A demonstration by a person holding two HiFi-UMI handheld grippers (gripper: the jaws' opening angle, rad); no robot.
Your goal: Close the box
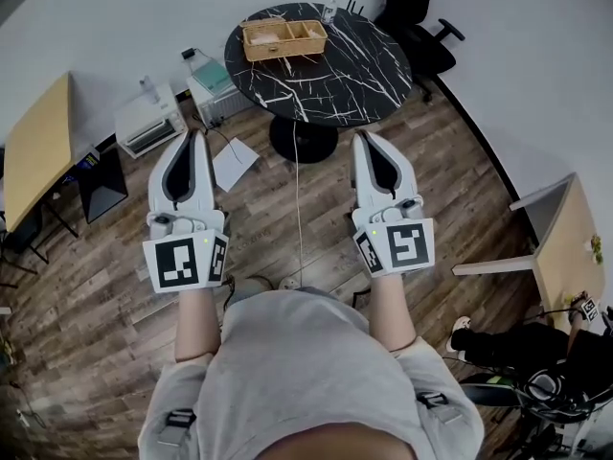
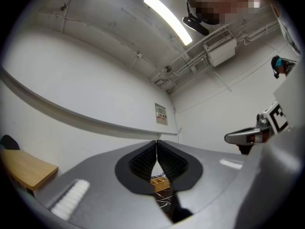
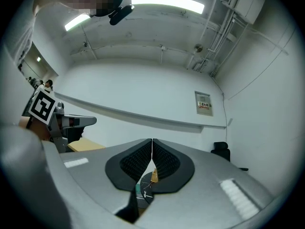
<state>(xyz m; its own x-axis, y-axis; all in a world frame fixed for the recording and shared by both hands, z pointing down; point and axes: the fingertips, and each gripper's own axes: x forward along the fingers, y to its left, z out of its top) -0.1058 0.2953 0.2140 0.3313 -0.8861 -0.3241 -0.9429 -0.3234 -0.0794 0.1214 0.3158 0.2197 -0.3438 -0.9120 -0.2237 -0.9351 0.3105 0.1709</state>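
Note:
An open wooden box (image 1: 284, 38) with compartments sits at the far side of a round black marble table (image 1: 354, 75). Both grippers are held up in the air short of the table, pointing toward it, well apart from the box. My left gripper (image 1: 198, 136) is shut with nothing in it, and so is my right gripper (image 1: 363, 136). In the left gripper view the jaws meet at the tip of the left gripper (image 2: 156, 142), and the box (image 2: 160, 182) shows small through the gap below. The right gripper (image 3: 152, 140) also has its jaws touching, with a sliver of the box (image 3: 153, 176) beneath.
A small bottle (image 1: 330, 10) stands behind the box. On the wooden floor lie a white machine (image 1: 148, 120), a clear container (image 1: 213, 86), a sheet of paper (image 1: 233, 164) and a thin cable (image 1: 297, 190). An office chair (image 1: 421, 17) stands far right; wooden tables (image 1: 38, 147) flank both sides.

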